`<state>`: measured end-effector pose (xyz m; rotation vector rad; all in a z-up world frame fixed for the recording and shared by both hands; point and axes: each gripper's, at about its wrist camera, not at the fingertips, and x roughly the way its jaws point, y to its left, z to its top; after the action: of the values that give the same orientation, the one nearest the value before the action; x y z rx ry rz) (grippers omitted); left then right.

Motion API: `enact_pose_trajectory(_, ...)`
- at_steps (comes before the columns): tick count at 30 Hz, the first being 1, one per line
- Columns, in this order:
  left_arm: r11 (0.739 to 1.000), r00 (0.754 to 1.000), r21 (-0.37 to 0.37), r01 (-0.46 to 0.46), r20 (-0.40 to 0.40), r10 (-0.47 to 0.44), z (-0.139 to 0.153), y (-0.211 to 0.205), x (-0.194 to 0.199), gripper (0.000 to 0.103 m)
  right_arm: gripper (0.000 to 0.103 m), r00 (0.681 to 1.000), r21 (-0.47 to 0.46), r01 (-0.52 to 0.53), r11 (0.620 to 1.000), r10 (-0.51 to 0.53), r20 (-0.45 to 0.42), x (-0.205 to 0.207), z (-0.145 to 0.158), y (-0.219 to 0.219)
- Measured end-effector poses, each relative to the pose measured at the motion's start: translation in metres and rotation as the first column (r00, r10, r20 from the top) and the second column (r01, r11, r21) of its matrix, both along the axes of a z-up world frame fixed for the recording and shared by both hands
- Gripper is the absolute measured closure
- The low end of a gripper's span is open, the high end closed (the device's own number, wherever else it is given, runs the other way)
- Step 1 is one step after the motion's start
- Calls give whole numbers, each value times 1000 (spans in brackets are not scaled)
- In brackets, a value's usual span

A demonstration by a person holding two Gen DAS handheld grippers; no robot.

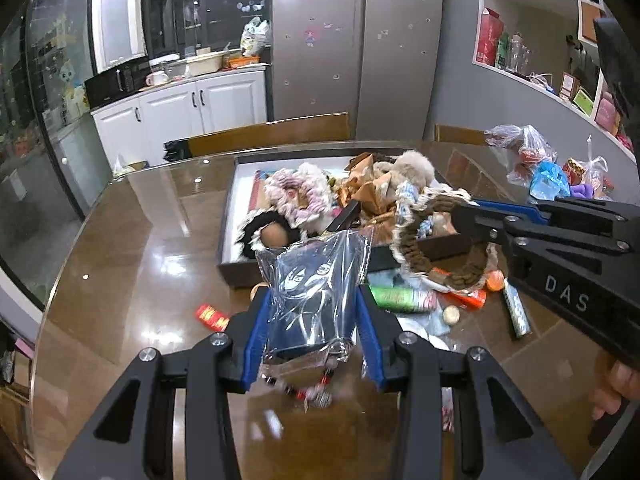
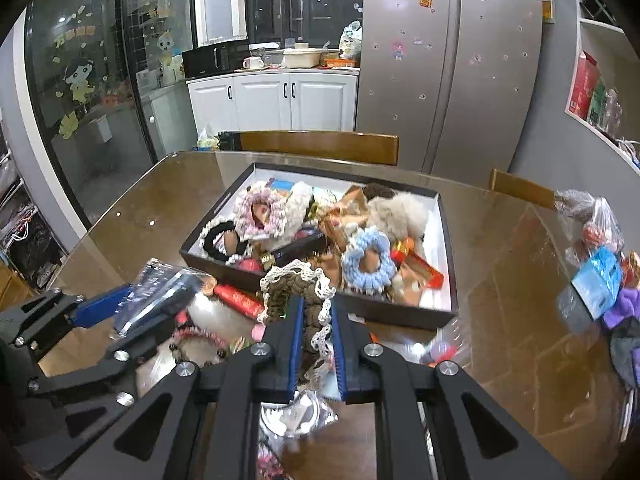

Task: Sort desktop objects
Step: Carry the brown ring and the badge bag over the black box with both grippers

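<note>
My left gripper (image 1: 312, 320) is shut on a clear plastic packet with a dark cartoon card (image 1: 316, 284) and holds it above the table; a bead string hangs under it. The packet also shows in the right wrist view (image 2: 160, 296). My right gripper (image 2: 318, 320) is shut on a brown scrunchie with white lace trim (image 2: 300, 284) and holds it above the near edge of the box; the scrunchie also shows in the left wrist view (image 1: 432, 232). The dark box with white lining (image 2: 446, 240) holds several scrunchies and wrapped items.
Loose items lie on the glossy brown table in front of the box: a green tube (image 1: 400, 298), a red packet (image 1: 212, 316), a silver stick (image 1: 516, 312), a red roll (image 2: 240, 300). Plastic bags (image 1: 532, 156) sit at the right. A chair back (image 2: 320, 146) stands behind the table.
</note>
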<state>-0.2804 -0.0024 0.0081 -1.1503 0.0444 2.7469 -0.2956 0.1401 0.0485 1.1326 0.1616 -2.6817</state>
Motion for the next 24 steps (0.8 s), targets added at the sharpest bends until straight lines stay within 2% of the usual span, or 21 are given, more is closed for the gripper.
enact_pose_trajectory(6,1000,1000,2,10,21,-10,-8,7,-36,60,89,1000,28,-10,1000,10,-3,-32,4,-10)
enact_pose_trajectory(15,1000,999,-5,12,48,-11,-23,12,-83,60,89,1000,37,-7,999,6,22,-72,-9,-13)
enact_pose_trajectory(24,1000,999,-22,14,45,-13,-26,15,-110,60,89,999,60,2,998,-5,43,-95,-20,-11)
